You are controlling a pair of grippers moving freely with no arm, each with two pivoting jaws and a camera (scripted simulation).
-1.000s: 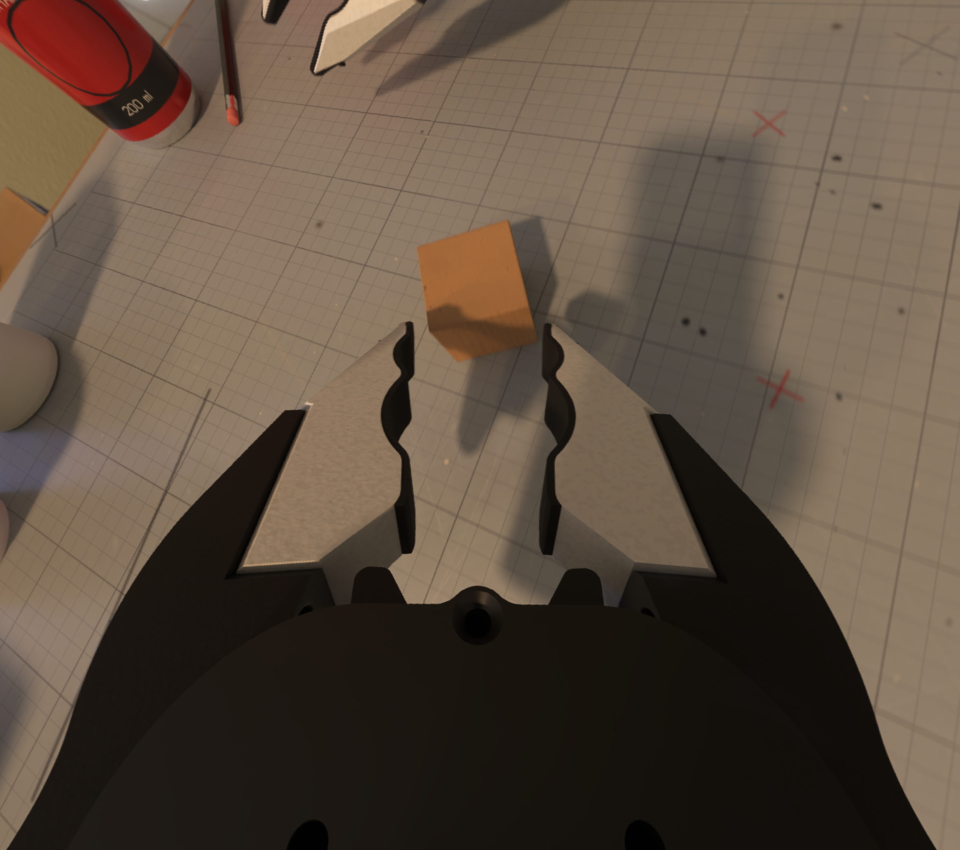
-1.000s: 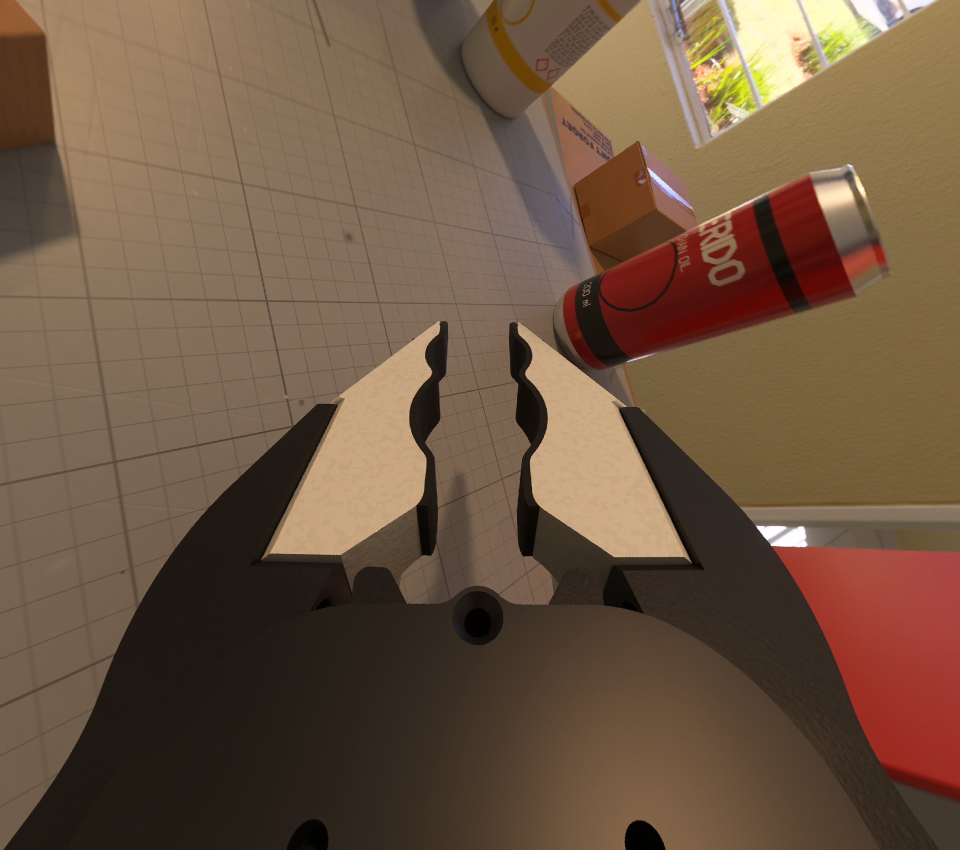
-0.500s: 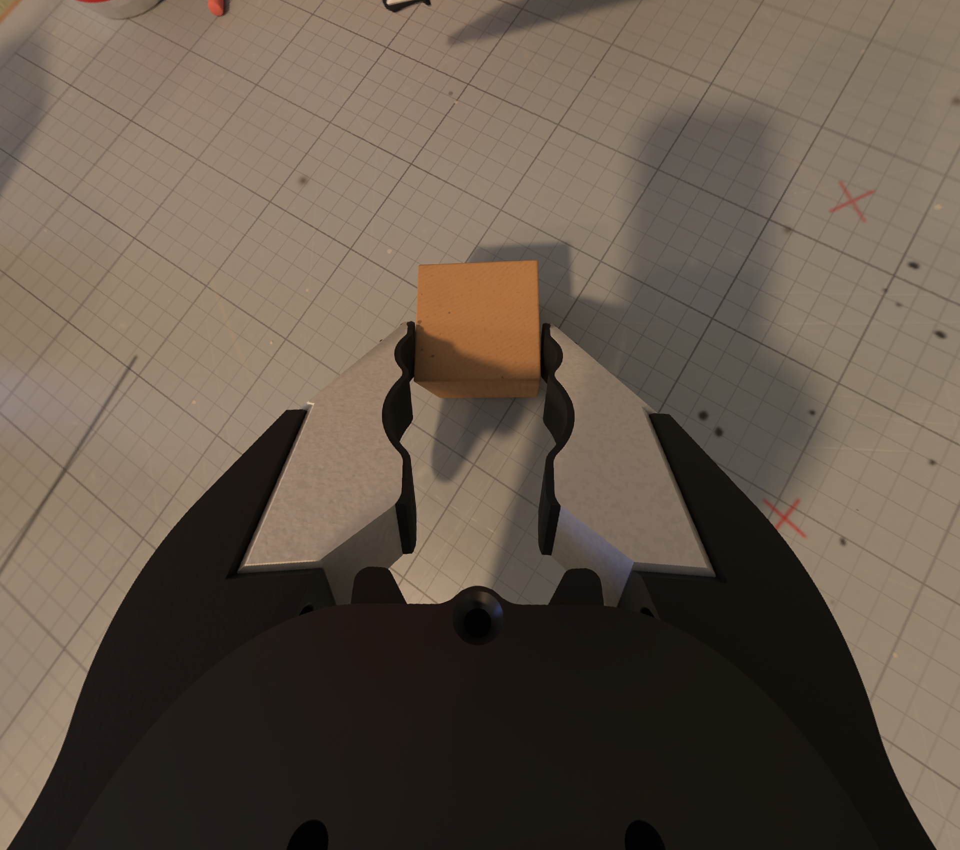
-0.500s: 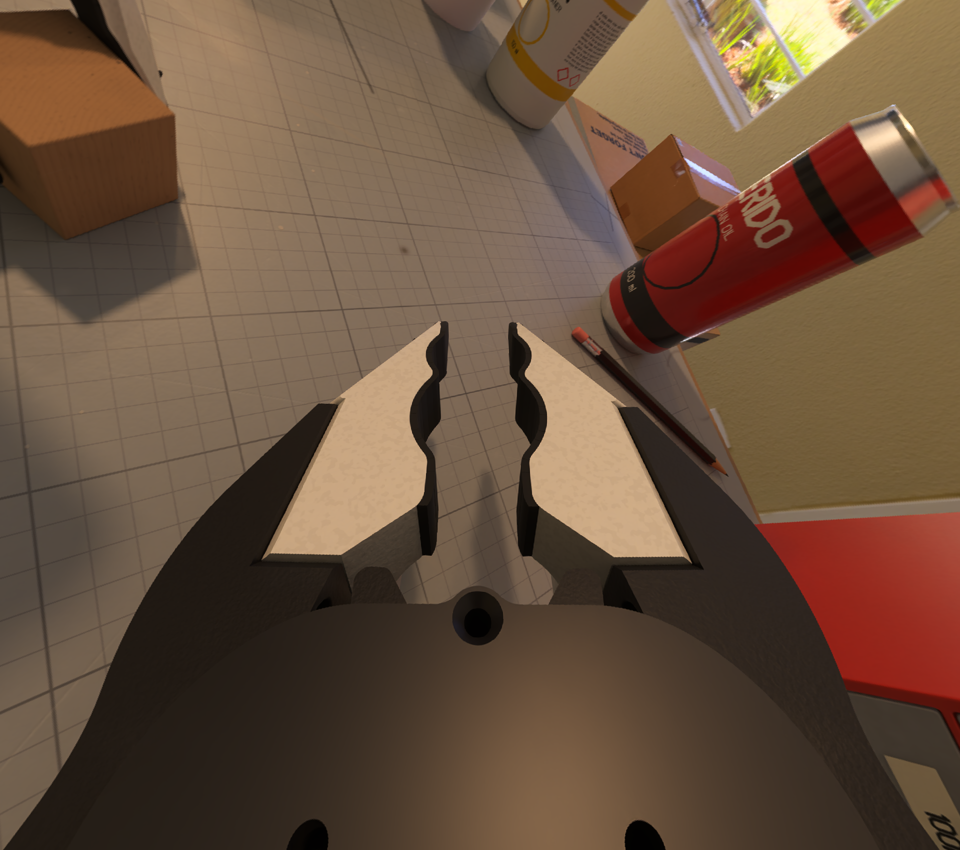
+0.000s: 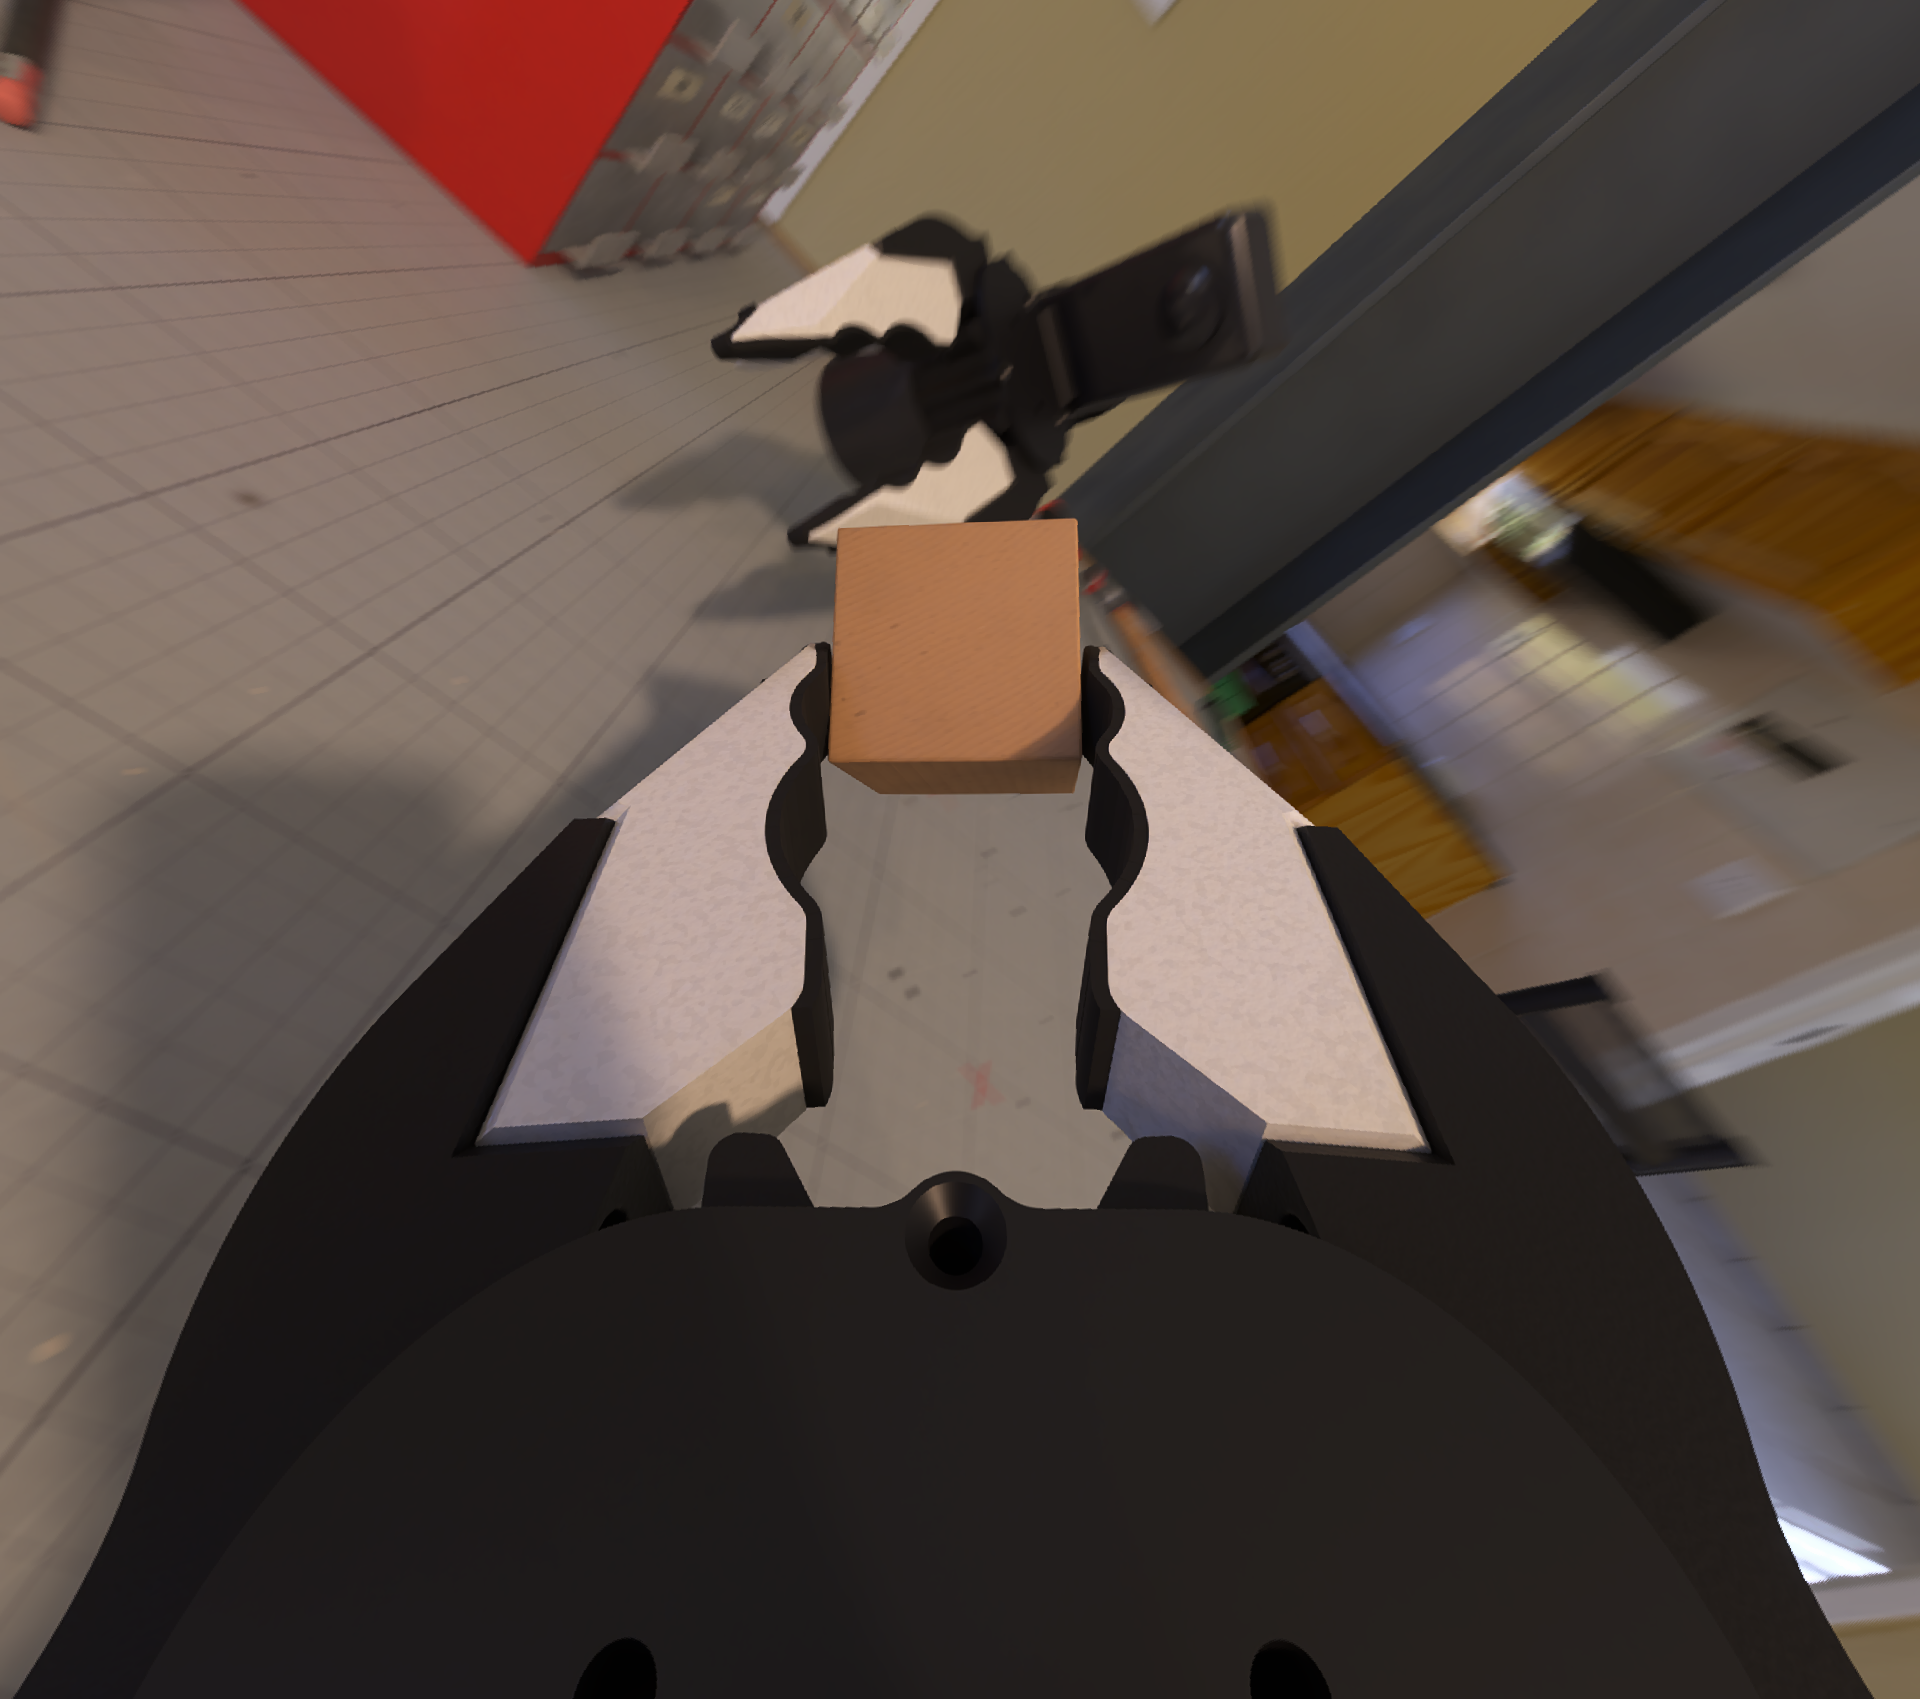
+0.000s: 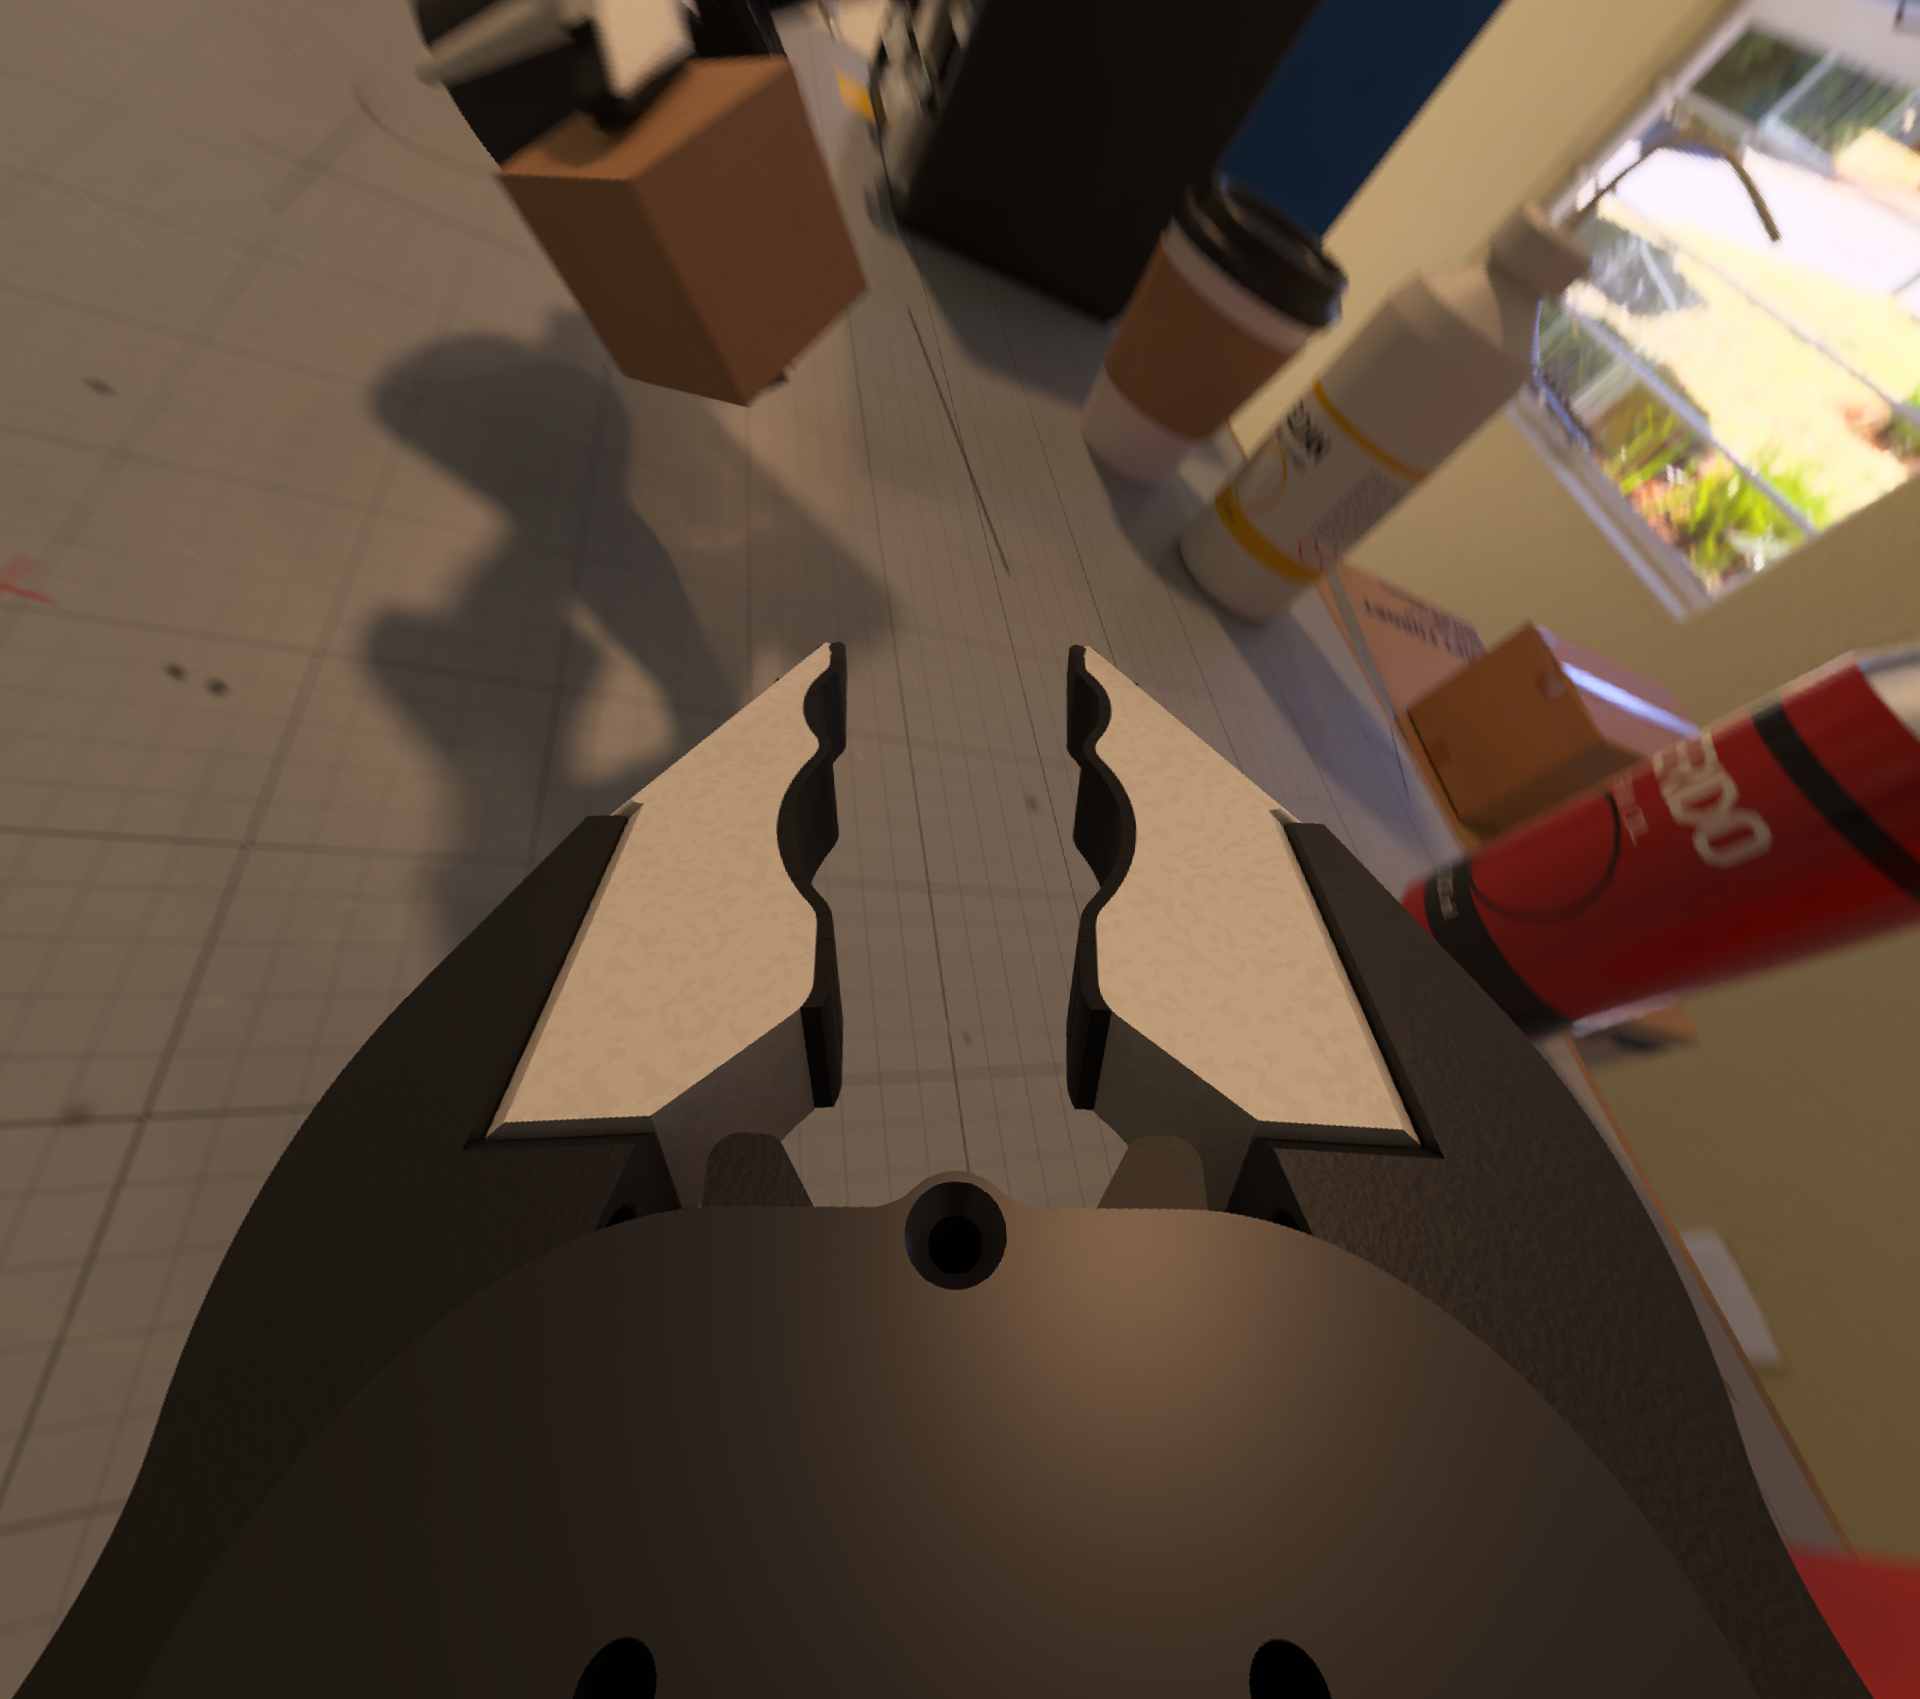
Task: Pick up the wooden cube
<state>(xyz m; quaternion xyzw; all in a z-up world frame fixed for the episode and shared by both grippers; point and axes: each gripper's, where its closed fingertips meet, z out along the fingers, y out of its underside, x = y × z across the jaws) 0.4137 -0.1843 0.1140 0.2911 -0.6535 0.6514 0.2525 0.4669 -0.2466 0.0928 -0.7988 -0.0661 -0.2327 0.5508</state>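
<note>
— Where's the cube point(image 5: 954, 652) now?

— Clamped at the very tips of the left gripper point(image 5: 954, 693), one finger pressed flat on each side face. From the right gripper's view the cube point(image 6: 681, 226) hangs clear above the tabletop point(image 6: 260, 818), with its shadow lying well below it.

— So the pickup is about done?

— I'd say so. What matters now is keeping it: only the outermost part of the fingers has hold, so I'd keep the squeeze steady and carry it smoothly, no jerks or quick turns. The background is smeared in that view, which suggests fast motion, and that's the risk with so shallow a bite.

— How is the left gripper posed?

— Tilted well up, pointing across the tabletop toward the far wall rather than down at it.

— And the right gripper point(image 6: 954, 673)?

— Jaws apart, nothing between them, low over the tabletop, aimed along it. Ahead and to its right stand a coffee cup point(image 6: 1210, 340), a white bottle point(image 6: 1371, 423) and a red can point(image 6: 1704, 849).
</note>
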